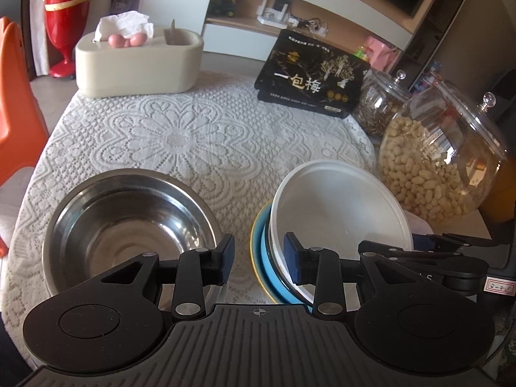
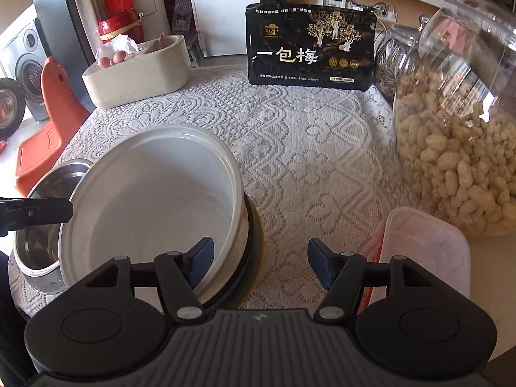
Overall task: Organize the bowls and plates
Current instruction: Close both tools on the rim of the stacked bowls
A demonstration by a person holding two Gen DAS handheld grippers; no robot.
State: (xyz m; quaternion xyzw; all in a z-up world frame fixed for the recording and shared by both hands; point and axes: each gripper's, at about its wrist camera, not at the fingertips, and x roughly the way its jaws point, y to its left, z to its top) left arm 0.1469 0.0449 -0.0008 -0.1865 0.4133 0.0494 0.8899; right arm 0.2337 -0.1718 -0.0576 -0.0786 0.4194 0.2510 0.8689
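Each black claw [image 1: 259, 259] has blue ribbed pads [image 2: 201, 261], silver pivot screws and a grey ridged base.

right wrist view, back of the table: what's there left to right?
Cream tissue box → black snack bag → jar of dark seeds → big glass jar of peanuts.

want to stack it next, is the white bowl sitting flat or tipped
Tipped. The white bowl leans toward the steel bowl, its far rim raised, resting crooked on the blue plate.
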